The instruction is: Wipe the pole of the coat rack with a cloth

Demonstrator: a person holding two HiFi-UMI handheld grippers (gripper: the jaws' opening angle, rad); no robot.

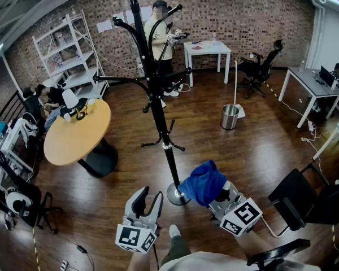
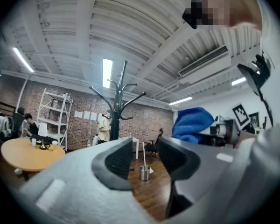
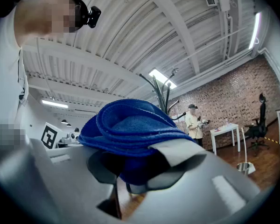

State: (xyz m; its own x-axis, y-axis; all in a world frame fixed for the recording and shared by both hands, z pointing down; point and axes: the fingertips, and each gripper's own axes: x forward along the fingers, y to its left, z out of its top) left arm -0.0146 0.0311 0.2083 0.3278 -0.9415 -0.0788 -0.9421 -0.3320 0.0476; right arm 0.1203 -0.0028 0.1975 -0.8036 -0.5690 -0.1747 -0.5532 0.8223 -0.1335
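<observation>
The black coat rack pole rises from a round base on the wood floor, just ahead of both grippers. My right gripper is shut on a bunched blue cloth, which sits right beside the pole's lowest part, near the base. In the right gripper view the cloth fills the jaws of the right gripper, and the rack stands behind. My left gripper is open and empty, left of the base. Its view shows the left gripper, the rack and the cloth.
A round wooden table stands left of the rack. A metal bin is behind on the right, a black chair at near right. A person stands by a white desk; shelves line the back wall.
</observation>
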